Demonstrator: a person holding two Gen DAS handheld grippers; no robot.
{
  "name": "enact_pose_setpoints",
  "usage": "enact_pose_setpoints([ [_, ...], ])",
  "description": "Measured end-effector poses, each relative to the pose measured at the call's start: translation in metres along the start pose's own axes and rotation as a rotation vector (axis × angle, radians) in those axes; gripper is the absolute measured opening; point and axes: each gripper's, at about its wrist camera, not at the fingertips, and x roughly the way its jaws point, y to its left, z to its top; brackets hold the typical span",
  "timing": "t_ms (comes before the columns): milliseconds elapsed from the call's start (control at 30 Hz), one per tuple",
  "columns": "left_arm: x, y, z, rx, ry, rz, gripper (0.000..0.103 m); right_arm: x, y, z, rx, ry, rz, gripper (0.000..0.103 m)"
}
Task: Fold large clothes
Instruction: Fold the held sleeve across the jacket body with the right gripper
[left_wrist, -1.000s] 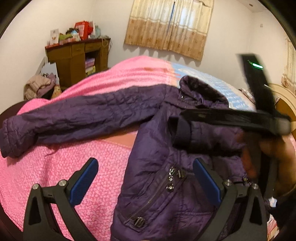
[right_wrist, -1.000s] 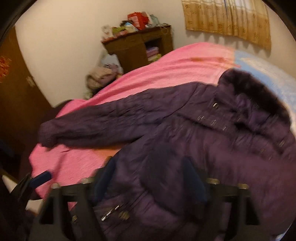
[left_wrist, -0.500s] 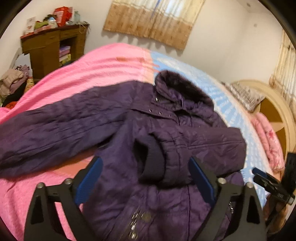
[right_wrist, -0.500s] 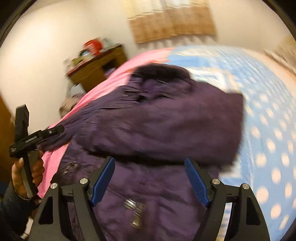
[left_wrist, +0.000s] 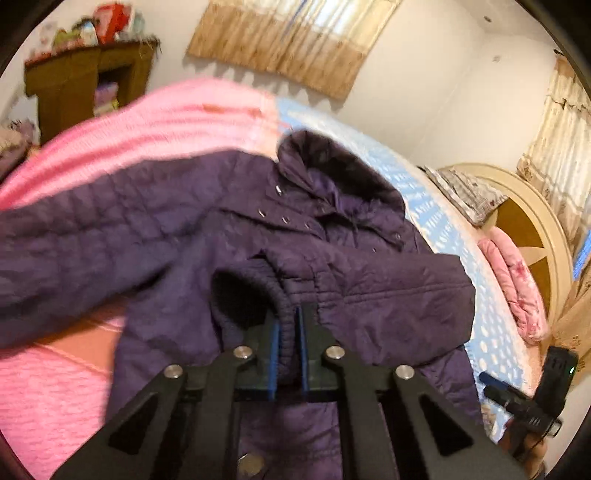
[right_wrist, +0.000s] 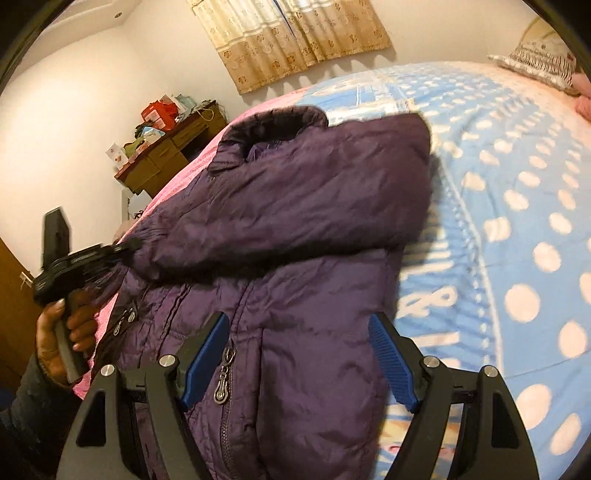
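The left gripper (left_wrist: 288, 345) has its jaws closing, now very narrow, w/ the ribbed cuff (left_wrist: 255, 284) of the jacket's sleeve pinched between the blue pads (left_wrist: 274, 354). This sleeve (left_wrist: 369, 291) is folded across the chest of the purple jacket (left_wrist: 177, 236), its elbow end pointing to the right side of the left wrist view. In the right wrist view the same gripper shows at the left edge, held by a hand (right_wrist: 61, 336) in a dark sleeve, its tip at the cuff.

The right gripper (right_wrist: 299, 363) stands wide, approx. as far as its fingers go, and holds nothing; between its blue pads (right_wrist: 205, 360) lies only the jacket front w/ a metal zipper pull (right_wrist: 221, 384). The pads do not press the fabric.

The jacket lies flat on the bed, front up, hood (left_wrist: 332, 166) toward the far wall. The other sleeve (left_wrist: 74, 240) stretches out to the left over the pink blanket (left_wrist: 48, 387). The right part of the bed has a blue cover w/ white dots (right_wrist: 517, 221).

Further out: a wooden desk (right_wrist: 170, 147) w/ small items on top, curtains (right_wrist: 295, 33) on the wall, a pillow (right_wrist: 535, 55) and a round headboard (left_wrist: 528, 229).
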Motion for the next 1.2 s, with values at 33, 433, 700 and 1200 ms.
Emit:
enact_pose_setpoints([
  [33, -0.008, 0.003, -0.001, -0.007, -0.011, 0.002, 0.009, -0.002, 0.001, 0.006, -0.007, -0.012, -0.008, 0.078],
  [433, -0.004, 0.011, -0.025, 0.122, -0.017, 0.134, 0.019, 0.071, 0.021, 0.104, -0.108, -0.021, -0.182, 0.078],
  [700, -0.035, -0.009, -0.013, 0.207, -0.156, 0.180, 0.068, 0.115, 0.005, 0.065, -0.233, 0.100, -0.324, 0.078],
  [1200, 0.059, 0.007, -0.016, 0.163, 0.021, 0.405, 0.094, 0.134, 0.049, 0.070, -0.247, 0.098, -0.303, 0.081],
])
